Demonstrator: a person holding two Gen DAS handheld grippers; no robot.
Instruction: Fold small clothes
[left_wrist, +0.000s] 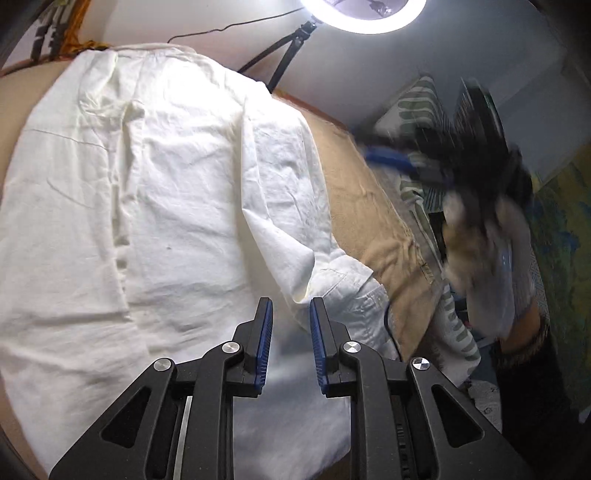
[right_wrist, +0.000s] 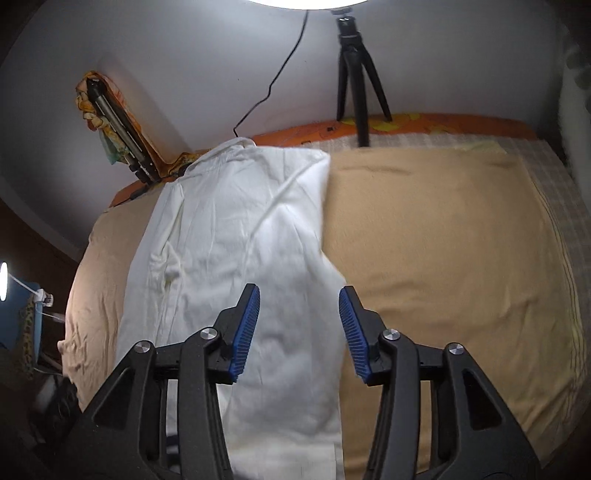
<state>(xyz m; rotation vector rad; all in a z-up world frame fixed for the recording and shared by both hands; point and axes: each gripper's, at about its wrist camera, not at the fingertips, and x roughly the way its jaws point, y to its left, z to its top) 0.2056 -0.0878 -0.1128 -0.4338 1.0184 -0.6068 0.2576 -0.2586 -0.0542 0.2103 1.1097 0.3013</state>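
A white shirt (left_wrist: 166, 184) lies flat on a tan blanket (left_wrist: 369, 206), with one sleeve folded across its body. The sleeve's cuff (left_wrist: 354, 288) sits just right of my left gripper (left_wrist: 291, 302). That gripper hovers over the shirt's near part, open with a narrow gap between its blue pads and nothing in the gap. In the right wrist view the shirt (right_wrist: 240, 229) runs away from me as a long strip. My right gripper (right_wrist: 299, 291) hangs open above the strip's right edge, with nothing between its pads. In the left wrist view, a blurred hand (left_wrist: 472, 236) carries that gripper at the right.
The tan blanket (right_wrist: 443, 240) covers the bed to the right of the shirt. A ring light (left_wrist: 364, 14) on a black tripod (right_wrist: 354, 74) stands at the far edge by the wall. A second tripod (right_wrist: 122, 129) leans in the left corner. A leaf-patterned pillow (left_wrist: 417, 107) lies off the bed's right side.
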